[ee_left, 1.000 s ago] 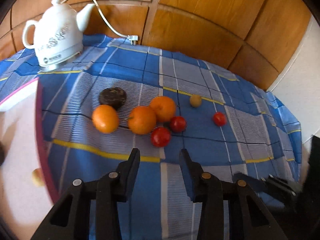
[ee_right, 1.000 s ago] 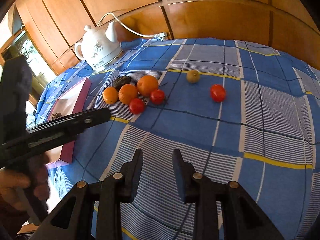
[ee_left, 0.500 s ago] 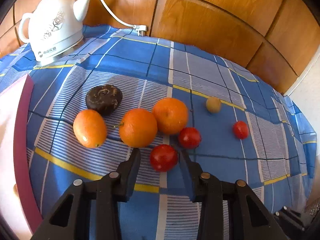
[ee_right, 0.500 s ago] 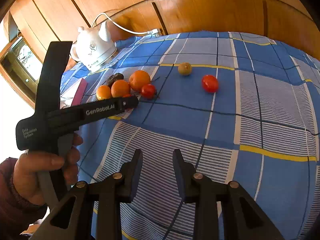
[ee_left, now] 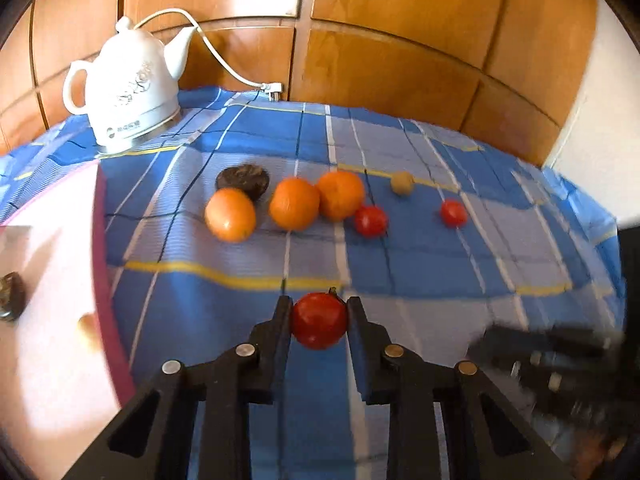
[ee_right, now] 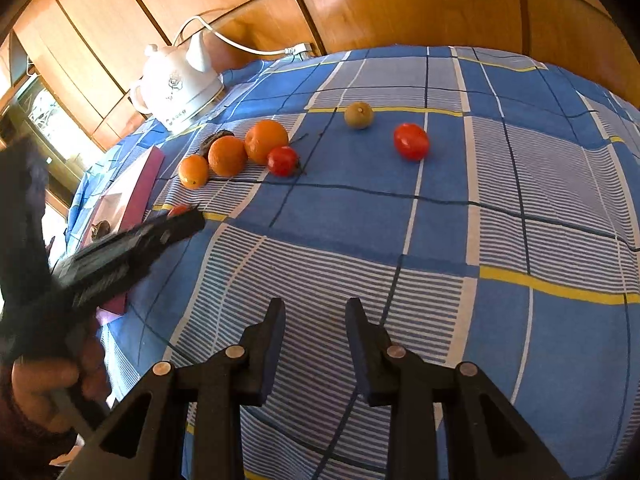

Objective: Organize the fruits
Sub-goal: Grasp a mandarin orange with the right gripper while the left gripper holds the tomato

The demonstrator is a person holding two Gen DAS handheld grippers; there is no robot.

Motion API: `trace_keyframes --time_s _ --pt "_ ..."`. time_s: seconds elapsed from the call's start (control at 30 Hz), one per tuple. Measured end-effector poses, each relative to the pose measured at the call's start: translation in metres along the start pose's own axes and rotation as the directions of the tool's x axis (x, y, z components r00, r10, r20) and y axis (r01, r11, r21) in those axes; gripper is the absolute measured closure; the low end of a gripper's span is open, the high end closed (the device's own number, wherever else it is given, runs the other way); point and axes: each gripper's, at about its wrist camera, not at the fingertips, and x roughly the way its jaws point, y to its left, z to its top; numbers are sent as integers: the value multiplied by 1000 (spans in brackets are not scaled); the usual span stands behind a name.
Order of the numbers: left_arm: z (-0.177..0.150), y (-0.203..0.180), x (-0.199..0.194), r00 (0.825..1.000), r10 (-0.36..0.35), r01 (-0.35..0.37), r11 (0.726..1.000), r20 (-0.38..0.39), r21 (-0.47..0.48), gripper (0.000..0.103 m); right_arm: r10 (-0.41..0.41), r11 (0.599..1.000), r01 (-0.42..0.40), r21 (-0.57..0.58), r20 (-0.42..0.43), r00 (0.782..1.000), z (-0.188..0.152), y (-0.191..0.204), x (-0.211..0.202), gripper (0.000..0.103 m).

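A home dining or kitchen corner. A table is covered with a blue checked tablecloth (ee_right: pixel 440 220), and a white ceramic electric kettle (ee_left: pixel 128 92) with a floral pattern stands at its far edge, its cord trailing along warm wooden wall panelling (ee_left: pixel 400 60). Oranges (ee_right: pixel 228 156) and tomatoes (ee_right: pixel 411 141) lie loose on the cloth.

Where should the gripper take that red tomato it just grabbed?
Probably a short swing to the left, toward the pink tray. The left gripper is shut on the tomato, and the tray beside it already holds a dark fruit, so the tomato likely goes there next.
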Motion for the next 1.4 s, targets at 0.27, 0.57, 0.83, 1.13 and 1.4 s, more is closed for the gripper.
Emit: trace_keyframes --time_s 0.27,0.57,0.83,1.13,1.4 --pt "-27 -1 -1 1000 13 -13 999 16 42 76 -7 999 7 -37 -8 1000 1 6 -2 72" --pt "-35 2 -2 997 -4 0 999 71 49 76 150 964 -152 -218 -23 988 50 49 -10 72" --pt "-37 5 -2 995 -22 17 998 95 53 76 92 903 -101 -418 -40 995 99 100 15 72" --pt "-40 5 -3 993 -35 28 998 109 61 76 -78 696 -23 -718 -108 991 122 139 57 54" --pt "-40 5 -3 993 -42 37 998 109 52 76 -275 471 18 -882 -127 953 108 149 107 50"
